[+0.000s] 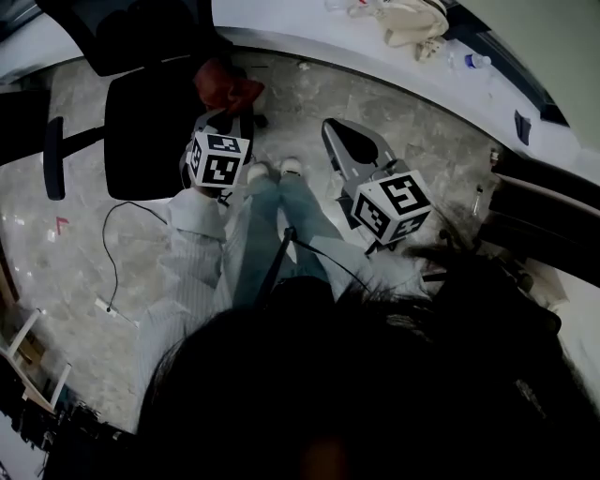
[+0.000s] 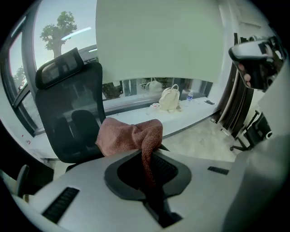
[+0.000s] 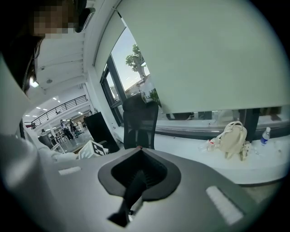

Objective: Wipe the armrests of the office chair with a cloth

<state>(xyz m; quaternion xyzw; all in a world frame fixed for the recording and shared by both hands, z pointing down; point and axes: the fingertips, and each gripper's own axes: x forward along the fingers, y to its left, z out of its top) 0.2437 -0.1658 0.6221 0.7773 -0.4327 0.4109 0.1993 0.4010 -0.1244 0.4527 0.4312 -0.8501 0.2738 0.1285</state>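
The black office chair (image 1: 150, 131) stands at the upper left of the head view, one armrest (image 1: 54, 157) sticking out on its left side. My left gripper (image 1: 228, 111) hangs over the seat's right edge, shut on a reddish-brown cloth (image 1: 225, 86). In the left gripper view the cloth (image 2: 129, 136) bunches out past the jaw tips of the left gripper (image 2: 152, 149), in front of the chair's mesh backrest (image 2: 68, 108). My right gripper (image 1: 352, 150) is to the right of the chair over the floor. Its jaws are closed with nothing between them, as the right gripper (image 3: 139, 149) view shows.
A white window ledge (image 1: 319, 42) curves along the back, carrying a cream backpack (image 1: 412, 23) and a small bottle (image 1: 476, 61). A thin cable (image 1: 112, 253) lies on the marble floor. The person's legs and shoes (image 1: 272, 171) are between the grippers. Dark furniture (image 1: 544, 206) is at the right.
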